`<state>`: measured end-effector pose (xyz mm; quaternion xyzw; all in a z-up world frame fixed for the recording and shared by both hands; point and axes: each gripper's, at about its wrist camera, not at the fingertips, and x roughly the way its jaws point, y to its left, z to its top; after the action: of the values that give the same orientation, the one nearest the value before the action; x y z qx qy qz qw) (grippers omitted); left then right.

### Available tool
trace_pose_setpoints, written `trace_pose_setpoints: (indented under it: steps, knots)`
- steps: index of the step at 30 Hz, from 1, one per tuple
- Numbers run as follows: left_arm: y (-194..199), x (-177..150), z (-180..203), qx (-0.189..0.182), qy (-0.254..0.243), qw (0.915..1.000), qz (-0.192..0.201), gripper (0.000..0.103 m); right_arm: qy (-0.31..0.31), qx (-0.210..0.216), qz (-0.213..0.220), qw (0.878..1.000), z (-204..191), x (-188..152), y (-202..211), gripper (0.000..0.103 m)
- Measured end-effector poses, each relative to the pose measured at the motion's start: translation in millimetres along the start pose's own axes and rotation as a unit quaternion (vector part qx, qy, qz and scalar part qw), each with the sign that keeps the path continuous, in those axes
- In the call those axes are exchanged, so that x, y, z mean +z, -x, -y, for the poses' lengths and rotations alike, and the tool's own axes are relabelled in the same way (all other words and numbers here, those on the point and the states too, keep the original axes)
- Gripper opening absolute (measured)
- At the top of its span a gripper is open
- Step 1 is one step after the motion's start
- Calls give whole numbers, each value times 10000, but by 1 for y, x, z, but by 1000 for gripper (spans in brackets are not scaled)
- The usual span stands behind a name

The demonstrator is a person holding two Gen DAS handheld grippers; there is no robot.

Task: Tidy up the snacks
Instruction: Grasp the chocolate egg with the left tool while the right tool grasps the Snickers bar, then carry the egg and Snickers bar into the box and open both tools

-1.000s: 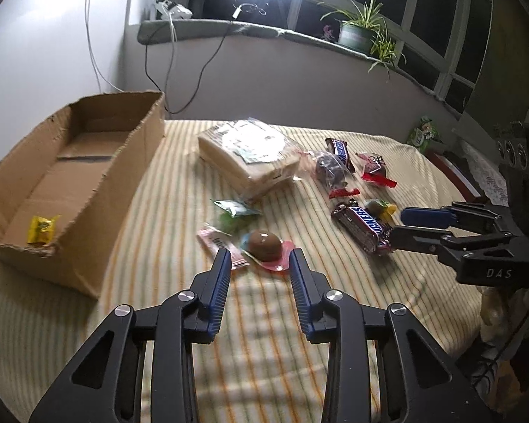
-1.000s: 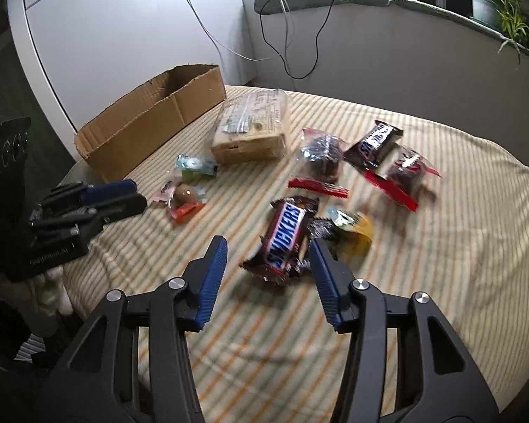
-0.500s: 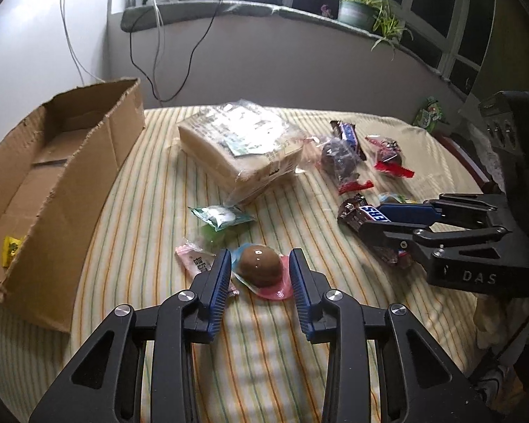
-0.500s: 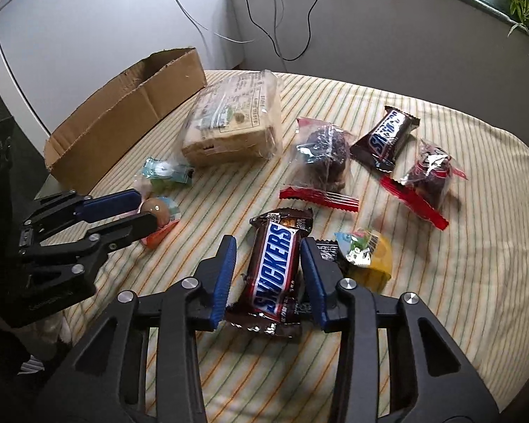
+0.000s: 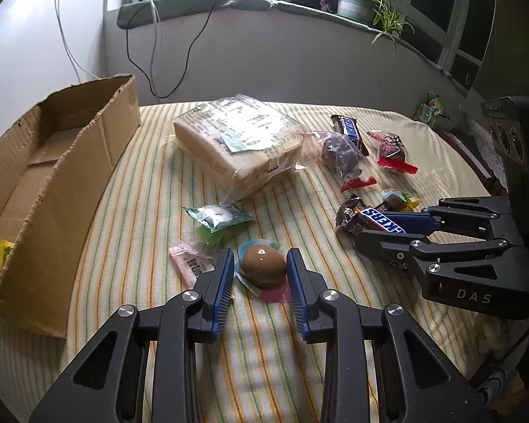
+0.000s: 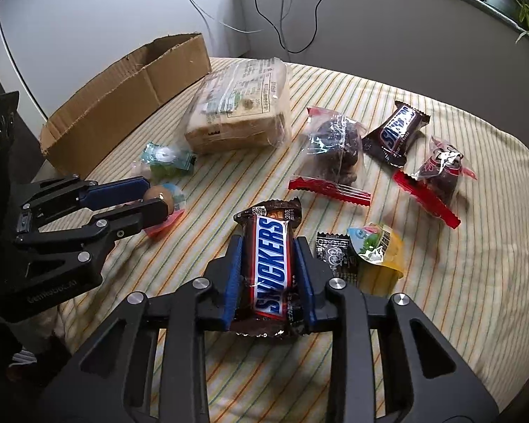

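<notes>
My left gripper [image 5: 259, 257] straddles a brown egg-shaped snack [image 5: 263, 265] in a clear and pink wrapper on the striped tablecloth; its blue pads sit at the snack's sides, jaws still open. It also shows in the right wrist view [image 6: 151, 197]. My right gripper [image 6: 268, 246] is shut on a Snickers bar [image 6: 272, 264], which lies on the cloth; it also shows in the left wrist view [image 5: 382, 220]. An open cardboard box [image 5: 53, 162] stands at the left with a yellow candy [image 5: 4, 252] inside.
A wrapped bread loaf [image 5: 239, 141] lies mid-table. A green candy [image 5: 217, 215], a pink packet [image 5: 190, 264], two dark pastries in clear bags [image 6: 335, 144], a second Snickers [image 6: 396, 134] and a yellow jelly cup [image 6: 379, 250] lie around. The table edge is near at the front.
Both grippers moved forward and down. The left now straddles the egg snack. The right has closed onto the Snickers bar.
</notes>
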<state>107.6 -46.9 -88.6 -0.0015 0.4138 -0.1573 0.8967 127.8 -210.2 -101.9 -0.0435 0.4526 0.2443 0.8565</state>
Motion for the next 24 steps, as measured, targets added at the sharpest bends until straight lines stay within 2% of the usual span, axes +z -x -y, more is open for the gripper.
trace_pose_setpoints:
  steps: [1, 2, 4, 5, 10, 12, 16, 21, 24]
  knots:
    - [2, 0, 0, -17, 3, 10000, 22, 29, -31, 9, 13, 10000, 1, 0, 2, 30]
    - [4, 0, 0, -32, 6, 10000, 40, 19, -43, 22, 31, 10000, 0, 0, 4, 30]
    - [6, 1, 0, -51, 32, 9999, 82, 20, -34, 12, 77, 10000, 0, 1, 10, 30]
    - [9, 1, -1, -68, 34, 9999, 117, 7, -31, 17, 97, 9999, -1, 2, 12, 30]
    - [11, 4, 0, -52, 5, 9998, 178, 6, 114, -94, 193, 9997, -6, 3, 23, 30]
    - [6, 4, 0, -132, 10, 9999, 57, 10, 62, -41, 166, 9998, -5, 3, 23, 30]
    - [3, 2, 5, -95, -78, 9999, -43, 42, 69, -42, 135, 9999, -4, 0, 23, 30]
    - [-9, -1, 8, 71, -240, 9993, -264, 42, 45, -55, 129, 9999, -2, -3, 23, 30]
    - [-8, -1, 7, 35, -232, 9995, -231, 35, 35, -62, 132, 9999, -1, -4, 23, 30]
